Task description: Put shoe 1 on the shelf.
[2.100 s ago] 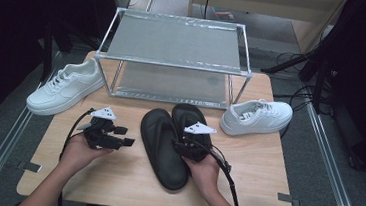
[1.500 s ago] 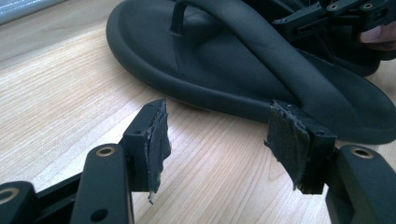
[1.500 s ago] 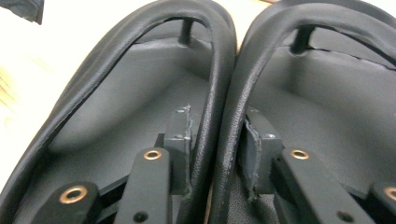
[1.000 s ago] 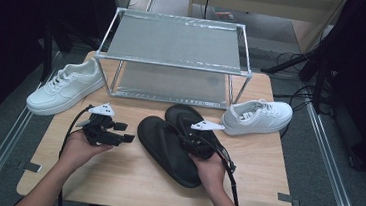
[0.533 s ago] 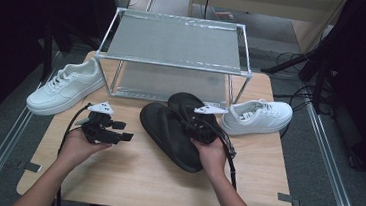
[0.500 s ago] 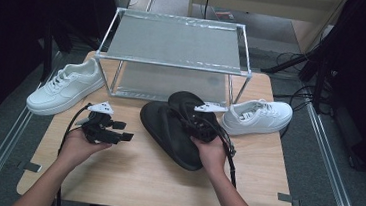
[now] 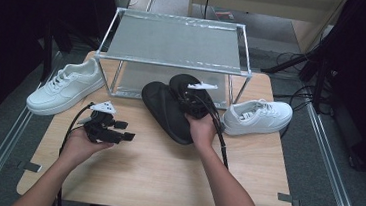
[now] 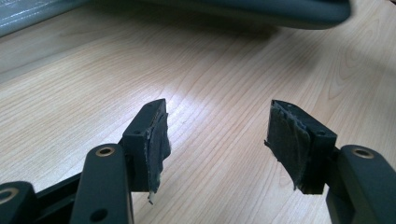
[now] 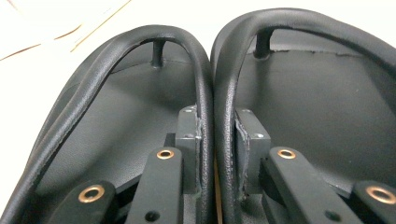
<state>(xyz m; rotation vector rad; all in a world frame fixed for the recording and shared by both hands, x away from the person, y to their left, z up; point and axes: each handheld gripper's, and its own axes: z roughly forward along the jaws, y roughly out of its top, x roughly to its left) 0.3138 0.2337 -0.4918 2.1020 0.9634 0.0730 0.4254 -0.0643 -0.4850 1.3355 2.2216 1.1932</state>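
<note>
The right claw (image 9: 215,154) clamps both black flip-flops (image 7: 173,107) by their inner straps (image 9: 212,102) (carrying the pair as one), while the left claw (image 8: 218,140) rests apart, empty, over the tabletop (image 7: 154,176).

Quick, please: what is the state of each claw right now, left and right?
Left claw: open, holding nothing, over the table.
Right claw: closed on the inner straps of both black flip-flops, pinched together.
</note>
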